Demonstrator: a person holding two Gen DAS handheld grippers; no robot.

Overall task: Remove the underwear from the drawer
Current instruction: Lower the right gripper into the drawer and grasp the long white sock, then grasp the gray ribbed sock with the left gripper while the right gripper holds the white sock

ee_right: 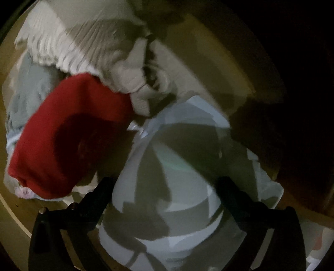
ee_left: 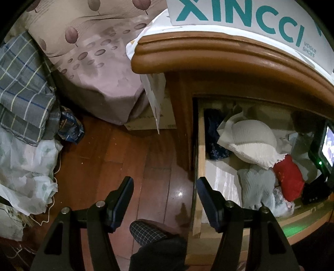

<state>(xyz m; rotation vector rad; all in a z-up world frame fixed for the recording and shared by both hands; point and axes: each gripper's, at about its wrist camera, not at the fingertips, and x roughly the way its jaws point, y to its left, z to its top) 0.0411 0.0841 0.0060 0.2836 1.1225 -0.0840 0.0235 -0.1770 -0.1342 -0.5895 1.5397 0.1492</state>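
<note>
The wooden drawer (ee_left: 200,146) is pulled open and holds a heap of underwear: a white ribbed piece (ee_left: 252,143), a grey-green piece (ee_left: 256,185), a red piece (ee_left: 289,177) and a dark blue piece (ee_left: 215,137). My left gripper (ee_left: 165,183) is open and empty, above the floor at the drawer's left wall. My right gripper (ee_right: 165,181) is down in the drawer, its jaws wide on either side of a pale blue garment (ee_right: 167,166), with the red piece (ee_right: 68,135) to its left. Its body (ee_left: 321,150) shows at the drawer's right end.
A wooden nightstand top (ee_left: 208,58) overhangs the drawer, with a white shoe box (ee_left: 240,18) on it. A bed with a patterned cover (ee_left: 94,62) stands left. Plaid cloth (ee_left: 23,83) and plastic bags (ee_left: 25,162) lie on the wooden floor (ee_left: 129,158). A slippered foot (ee_left: 148,231) is below.
</note>
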